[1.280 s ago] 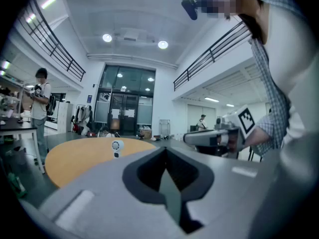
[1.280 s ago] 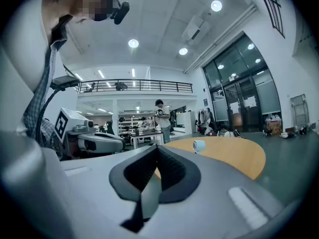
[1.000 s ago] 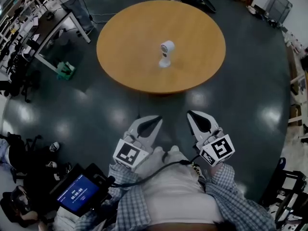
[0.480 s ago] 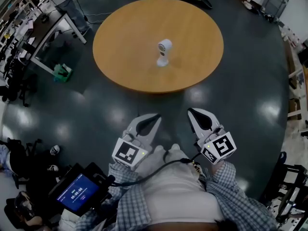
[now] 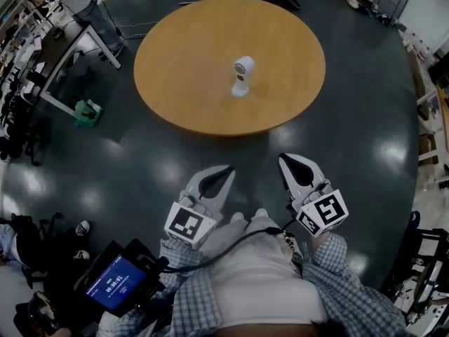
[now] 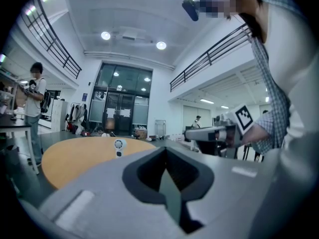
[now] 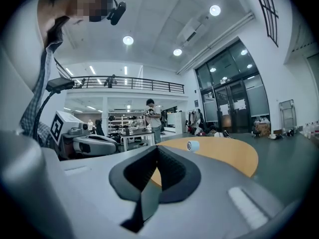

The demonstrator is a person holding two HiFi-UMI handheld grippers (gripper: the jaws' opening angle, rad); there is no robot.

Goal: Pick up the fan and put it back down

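Two grippers: the left gripper (image 5: 226,173) and the right gripper (image 5: 286,161) sit side by side, slightly apart, low in front of the person holding them and pointing toward the table.
Left gripper jaws: pressed together at the tips with nothing between them; in its own view only the dark hollow behind the tips shows.
Right gripper jaws: closed to the tips as well, and empty.
Marker cubes: one on the back of each gripper, near the person's checked sleeves.
Fan (image 5: 242,76): small and white, standing upright on its base near the middle of the table, well apart from both grippers.
Table (image 5: 175,62): round, with an orange-brown top, on the far side of the grippers.
Floor (image 5: 365,118): dark and glossy, catching the ceiling lights.
Device (image 5: 116,284): lit blue screen at near left, by the person's hip; its digits are too small to read.
Far left: a desk (image 5: 66,44), and on the floor beside it a green object (image 5: 85,109), possibly a small box.
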